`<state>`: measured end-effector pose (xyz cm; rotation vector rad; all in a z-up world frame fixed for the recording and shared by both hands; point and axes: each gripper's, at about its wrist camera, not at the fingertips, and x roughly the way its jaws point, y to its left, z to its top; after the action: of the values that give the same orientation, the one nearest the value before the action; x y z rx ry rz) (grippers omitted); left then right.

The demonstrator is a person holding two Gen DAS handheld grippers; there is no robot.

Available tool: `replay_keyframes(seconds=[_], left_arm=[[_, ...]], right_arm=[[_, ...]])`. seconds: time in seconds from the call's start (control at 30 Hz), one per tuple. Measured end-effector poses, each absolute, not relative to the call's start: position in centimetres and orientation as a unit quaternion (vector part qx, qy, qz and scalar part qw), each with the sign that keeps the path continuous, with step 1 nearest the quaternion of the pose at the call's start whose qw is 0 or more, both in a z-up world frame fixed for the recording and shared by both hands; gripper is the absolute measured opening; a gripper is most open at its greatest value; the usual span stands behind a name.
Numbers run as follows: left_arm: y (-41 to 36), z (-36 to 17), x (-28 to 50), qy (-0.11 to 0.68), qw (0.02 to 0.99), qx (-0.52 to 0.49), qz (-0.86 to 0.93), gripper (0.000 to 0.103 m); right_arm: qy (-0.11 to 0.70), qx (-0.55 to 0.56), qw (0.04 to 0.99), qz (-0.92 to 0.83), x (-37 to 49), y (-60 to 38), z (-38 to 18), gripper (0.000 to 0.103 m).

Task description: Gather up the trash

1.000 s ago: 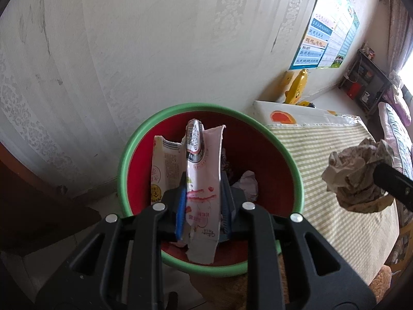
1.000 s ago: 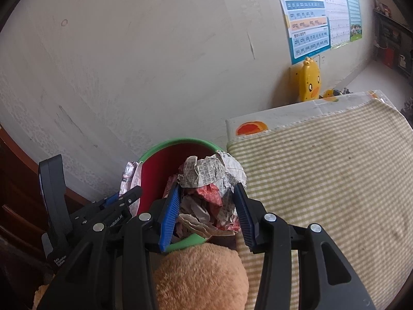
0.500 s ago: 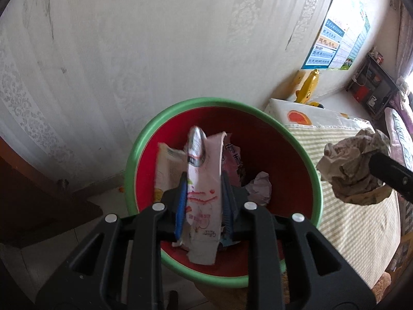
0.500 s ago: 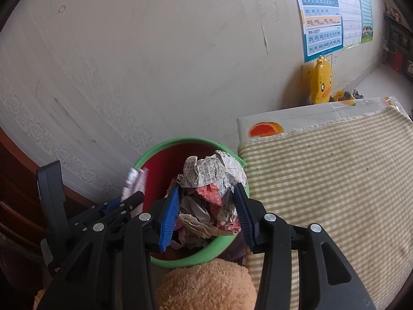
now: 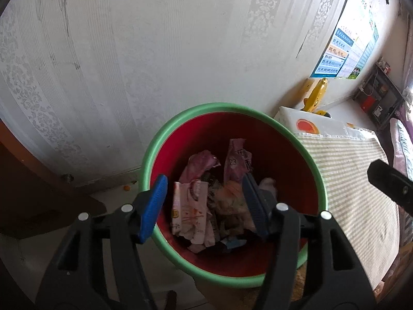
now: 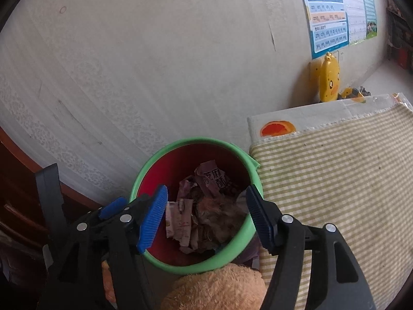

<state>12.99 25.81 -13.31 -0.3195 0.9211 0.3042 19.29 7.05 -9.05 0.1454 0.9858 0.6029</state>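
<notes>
The red bin (image 5: 278, 155) with a green rim holds the trash — a pale pink snack wrapper (image 5: 191, 209), a purple wrapper (image 5: 237, 162) and crumpled paper (image 5: 232, 206), all lying at its bottom. Above it, the left gripper (image 5: 204, 206) and right gripper (image 6: 205, 215) both hang with jaws spread apart, holding nothing — beside a checked cloth (image 6: 335, 180).
</notes>
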Motion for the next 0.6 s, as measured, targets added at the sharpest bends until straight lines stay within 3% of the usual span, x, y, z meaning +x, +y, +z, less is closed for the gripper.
replay_keyframes(seconds=[0.17,0.3,0.37,0.43,0.5,0.6], left_arm=[[24.4,-11.3,12.6,0.426,0.882,-0.150,0.133,0.062],[21.2,-9.3,12.7,0.412,0.895,-0.133,0.106,0.071],[19.5,-8.4,12.7,0.406,0.901,-0.122,0.090,0.074],[17.2,-7.3,12.6,0.399,0.908,-0.108,0.072,0.079],[14.6,-6.1,12.3,0.383,0.918,-0.092,0.053,0.092],[10.9,-4.3,11.7,0.347,0.935,-0.071,0.027,0.098]], right_arm=[[0.446,0.063,0.853,0.263,17.6,3.8,-8.0,0.073],[0.427,0.083,0.870,0.230,16.1,-0.7,-7.0,0.082],[0.416,0.096,0.881,0.204,15.2,-3.6,-6.4,0.092],[0.397,0.106,0.894,0.180,14.3,-6.5,-5.5,0.095],[0.377,0.106,0.906,0.163,13.4,-8.7,-4.6,0.095],[0.335,0.100,0.927,0.134,11.8,-11.9,-2.9,0.095]])
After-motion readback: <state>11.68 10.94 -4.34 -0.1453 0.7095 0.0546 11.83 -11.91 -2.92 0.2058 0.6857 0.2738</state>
